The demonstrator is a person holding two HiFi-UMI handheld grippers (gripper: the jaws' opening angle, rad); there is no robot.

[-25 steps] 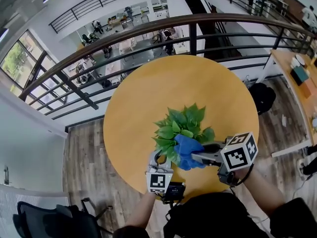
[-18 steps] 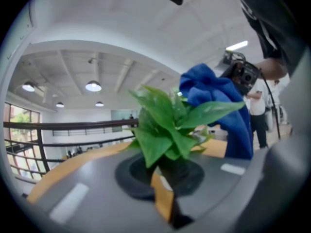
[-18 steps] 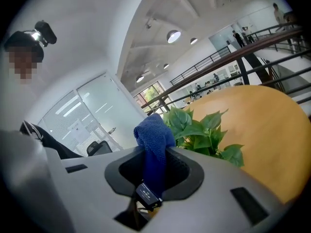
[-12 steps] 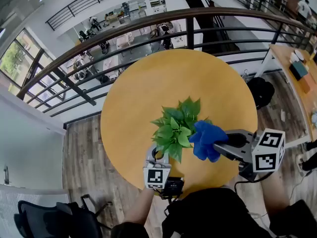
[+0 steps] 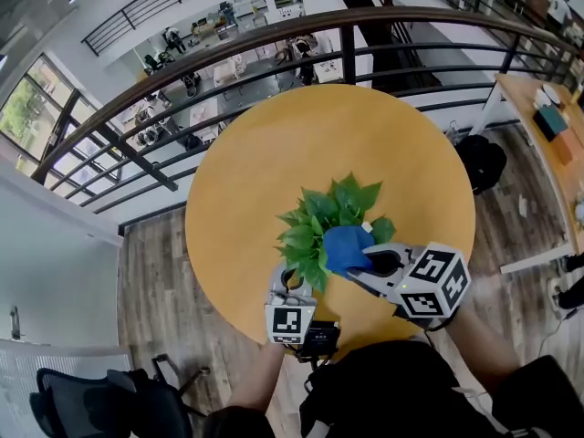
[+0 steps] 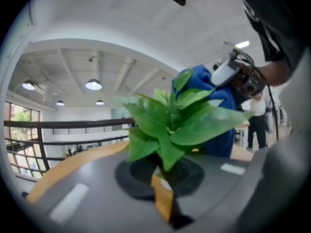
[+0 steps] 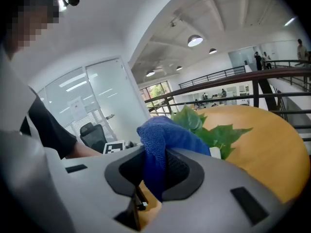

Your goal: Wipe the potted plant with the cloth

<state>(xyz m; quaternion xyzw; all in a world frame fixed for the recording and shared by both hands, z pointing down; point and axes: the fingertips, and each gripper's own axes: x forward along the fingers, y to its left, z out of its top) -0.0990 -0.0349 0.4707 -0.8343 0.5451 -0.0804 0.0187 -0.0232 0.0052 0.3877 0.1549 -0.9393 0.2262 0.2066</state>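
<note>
A leafy green potted plant (image 5: 327, 222) stands on the round wooden table (image 5: 274, 144). My left gripper (image 5: 291, 286) is at its near-left side, jaws shut low at the plant's base, where the leaves (image 6: 170, 120) rise straight out from between them. The pot is mostly hidden; a white bit of it (image 7: 215, 153) shows. My right gripper (image 5: 370, 265) is shut on a blue cloth (image 5: 346, 247), and the bunched cloth (image 7: 160, 140) lies on the plant's near-right leaves (image 7: 206, 130). The left gripper view has the cloth (image 6: 221, 130) behind the leaves.
A dark metal railing (image 5: 228, 67) curves round the table's far side, above a lower floor. A desk with small items (image 5: 547, 121) stands at the right, a dark chair (image 5: 91, 400) at the bottom left. The table's far half is bare wood.
The right gripper swung the cloth off the leaves to the right, then rolled and brought it back onto the plant's near-right leaves. The left gripper stayed put.
</note>
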